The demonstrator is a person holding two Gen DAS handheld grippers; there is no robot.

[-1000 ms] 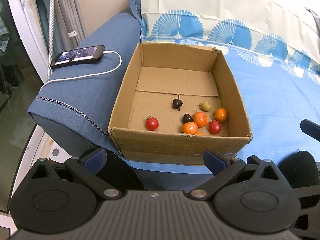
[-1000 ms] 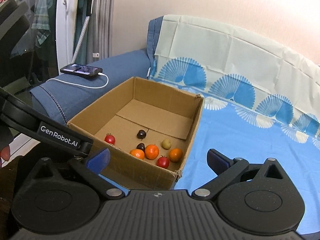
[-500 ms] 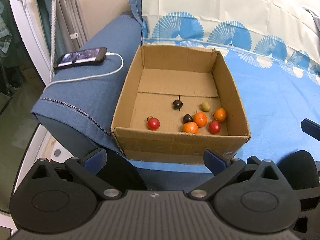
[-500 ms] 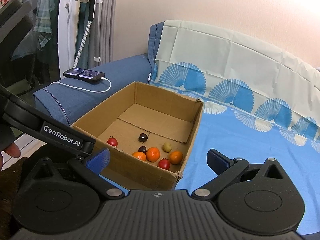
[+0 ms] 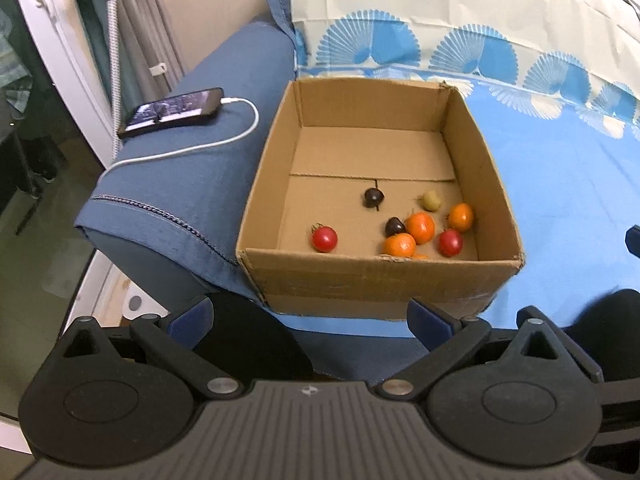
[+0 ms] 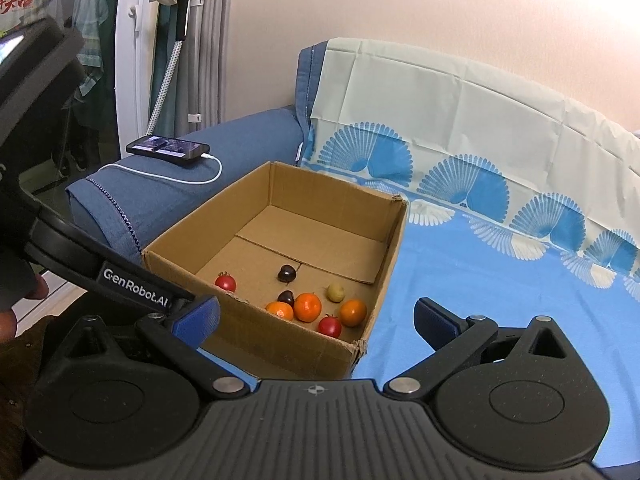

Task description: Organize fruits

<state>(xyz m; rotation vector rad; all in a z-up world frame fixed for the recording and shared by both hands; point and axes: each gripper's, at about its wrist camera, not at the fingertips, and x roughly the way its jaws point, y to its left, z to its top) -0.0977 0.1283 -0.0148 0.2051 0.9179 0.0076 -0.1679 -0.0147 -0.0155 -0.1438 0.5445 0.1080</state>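
Fingers of the left gripper (image 5: 310, 318) stand wide apart with nothing between them, hovering in front of the near wall of the cardboard box (image 5: 376, 280). Those of the right gripper (image 6: 316, 316) are equally spread and empty, held back from the box's near right corner.

All the fruits lie inside the box, on its floor, gathered toward the near wall. One red fruit (image 5: 324, 239) sits alone toward the near left. A dark fruit (image 5: 373, 197) rests near the middle of the floor, just by the flap seam. To the right lies the cluster: a second dark fruit (image 5: 395, 226) touching an orange fruit (image 5: 420, 227), another orange one (image 5: 399, 245) against the near wall, a second red fruit (image 5: 451, 242), a third orange one (image 5: 461, 217) nearest the right wall, and a pale yellow-green fruit (image 5: 431, 200) a little behind them (one more orange shape peeks over the near wall, too hidden to tell).

The box sits at the left end of a sofa seat covered with a blue patterned sheet (image 5: 568, 184), against the blue armrest (image 5: 192, 168). On the armrest lies a phone (image 5: 172, 112) with a white cable (image 5: 208, 146) plugged in.
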